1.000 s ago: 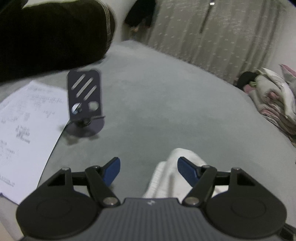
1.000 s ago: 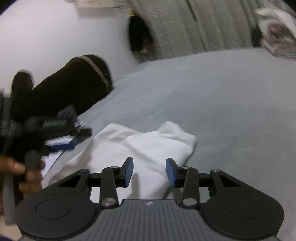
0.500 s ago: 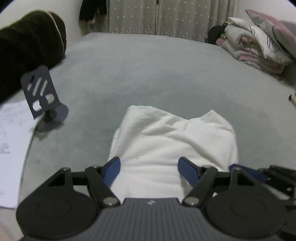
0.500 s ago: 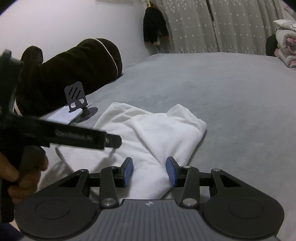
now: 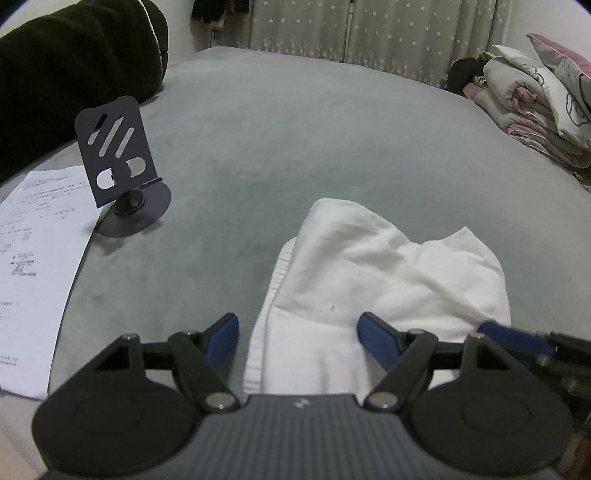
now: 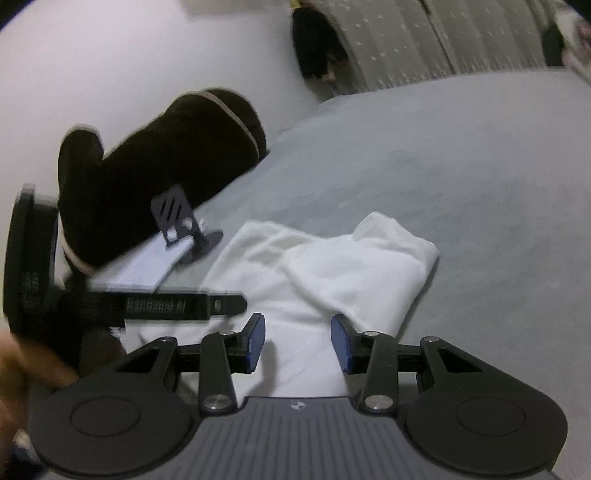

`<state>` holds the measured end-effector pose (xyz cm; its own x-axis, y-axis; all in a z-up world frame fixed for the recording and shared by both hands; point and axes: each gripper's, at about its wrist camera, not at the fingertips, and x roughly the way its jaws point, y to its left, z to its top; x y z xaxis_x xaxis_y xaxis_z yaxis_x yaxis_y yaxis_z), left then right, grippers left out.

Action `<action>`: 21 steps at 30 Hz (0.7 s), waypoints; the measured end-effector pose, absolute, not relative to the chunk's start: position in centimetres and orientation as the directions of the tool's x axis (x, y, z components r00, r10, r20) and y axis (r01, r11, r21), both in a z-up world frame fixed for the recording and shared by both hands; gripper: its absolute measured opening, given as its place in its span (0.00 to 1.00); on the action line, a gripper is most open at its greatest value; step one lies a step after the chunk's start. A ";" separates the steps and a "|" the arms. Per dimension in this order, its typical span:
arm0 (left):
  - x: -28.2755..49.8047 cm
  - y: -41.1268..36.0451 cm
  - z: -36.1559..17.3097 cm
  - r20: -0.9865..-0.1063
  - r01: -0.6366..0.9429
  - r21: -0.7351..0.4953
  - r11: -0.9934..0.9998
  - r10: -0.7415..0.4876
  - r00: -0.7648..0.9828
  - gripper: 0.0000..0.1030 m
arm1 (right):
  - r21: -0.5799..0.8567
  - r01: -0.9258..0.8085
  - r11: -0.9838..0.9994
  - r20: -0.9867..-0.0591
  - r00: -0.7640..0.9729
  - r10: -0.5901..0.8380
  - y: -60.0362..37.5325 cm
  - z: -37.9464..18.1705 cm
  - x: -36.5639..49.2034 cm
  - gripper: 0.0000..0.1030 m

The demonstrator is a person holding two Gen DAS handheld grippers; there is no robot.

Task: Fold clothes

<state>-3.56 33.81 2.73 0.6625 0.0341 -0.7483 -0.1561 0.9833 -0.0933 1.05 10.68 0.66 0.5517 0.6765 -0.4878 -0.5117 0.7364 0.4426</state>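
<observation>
**Two open grippers poised over a folded white garment on a grey bed**

A folded white garment (image 5: 384, 280) lies on the grey bedspread (image 5: 295, 140), its ribbed hem along the left edge, directly ahead of both handheld tools. The left gripper (image 5: 297, 338) hangs above the near end of the cloth with its blue-padded fingers spread wide and nothing between them. The right gripper (image 6: 297, 341) sits just beside it, also released, its pads apart over the garment's near edge; whether either touches the fabric cannot be told. Part of the left tool crosses the right camera's view, held by a hand (image 6: 22, 373) at the blurred lower left. To the left of the garment, a dark metal phone stand (image 5: 118, 173) stands upright on its round base, touching a printed sheet of paper (image 5: 37, 258). Behind it rests a dark plush bolster (image 5: 70, 70). A heap of pink-and-cream bedding (image 5: 535, 107) sits at the far right, before star-patterned curtains (image 5: 351, 26).
</observation>
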 end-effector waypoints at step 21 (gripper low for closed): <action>-3.4 34.6 2.9 -0.754 -0.198 -0.066 0.978 0.081 0.652 0.74 | 0.249 -0.525 0.814 -0.515 0.640 0.570 12.6 0.5 -3.7 0.39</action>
<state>-3.39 34.62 2.88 0.6521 0.0809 -0.7538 -0.1977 0.9780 -0.0661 -3.68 12.58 0.48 0.6402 0.5703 -0.5146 -0.5247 0.8140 0.2494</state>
